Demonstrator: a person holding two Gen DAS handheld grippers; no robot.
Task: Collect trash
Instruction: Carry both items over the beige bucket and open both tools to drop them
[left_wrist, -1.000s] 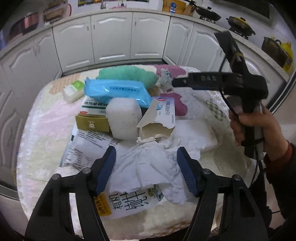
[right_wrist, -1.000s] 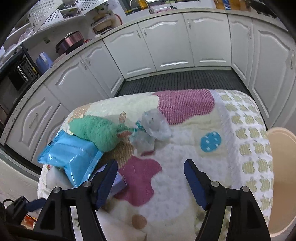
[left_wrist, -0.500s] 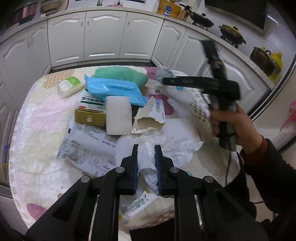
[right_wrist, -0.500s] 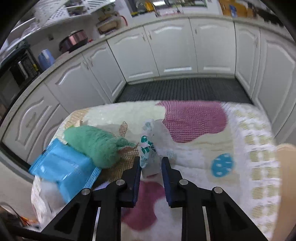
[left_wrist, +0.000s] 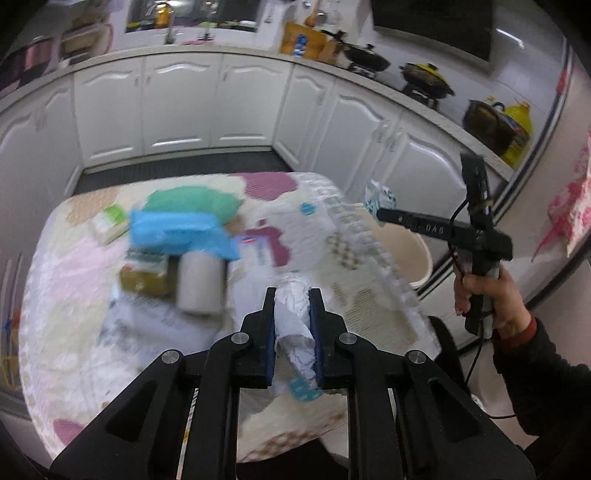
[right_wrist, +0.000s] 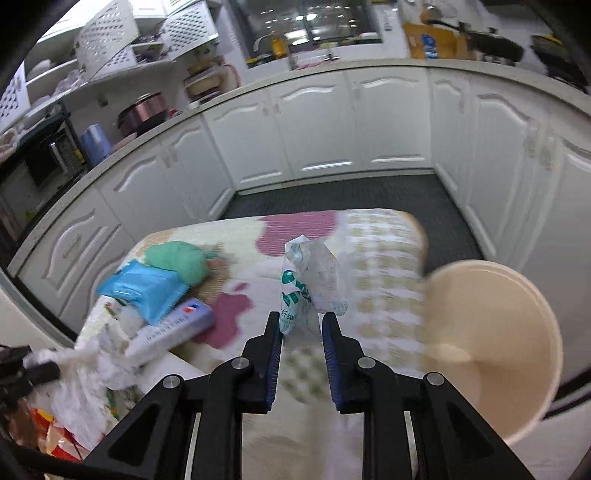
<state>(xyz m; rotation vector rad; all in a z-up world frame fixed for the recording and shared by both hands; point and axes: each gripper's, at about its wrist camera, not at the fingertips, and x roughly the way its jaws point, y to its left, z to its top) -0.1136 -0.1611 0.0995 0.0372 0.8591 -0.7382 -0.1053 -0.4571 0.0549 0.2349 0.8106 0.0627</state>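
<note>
My left gripper (left_wrist: 292, 295) is shut on a crumpled white tissue (left_wrist: 293, 314), lifted above the near part of the blanket-covered table (left_wrist: 66, 280). My right gripper (right_wrist: 301, 319) is shut on a clear plastic wrapper with green print (right_wrist: 306, 280), held in the air near the table's right edge. In the left wrist view the right gripper (left_wrist: 380, 214) shows at the right with the wrapper (left_wrist: 379, 195) at its tip, over a beige bin (left_wrist: 417, 254). The beige bin (right_wrist: 487, 332) stands just right of the table.
On the table lie a blue wipes pack (left_wrist: 177, 229), a green plush cloth (left_wrist: 192, 199), a white sponge block (left_wrist: 201, 284), a green-gold box (left_wrist: 146, 277), printed papers (left_wrist: 159, 321) and a white-blue box (right_wrist: 173, 328). White kitchen cabinets (right_wrist: 321, 133) surround the table.
Both grippers closed from open, the left on the tissue, the right on the wrapper. Both then lifted their items; the right gripper carried the wrapper rightward toward the beige bin.
</note>
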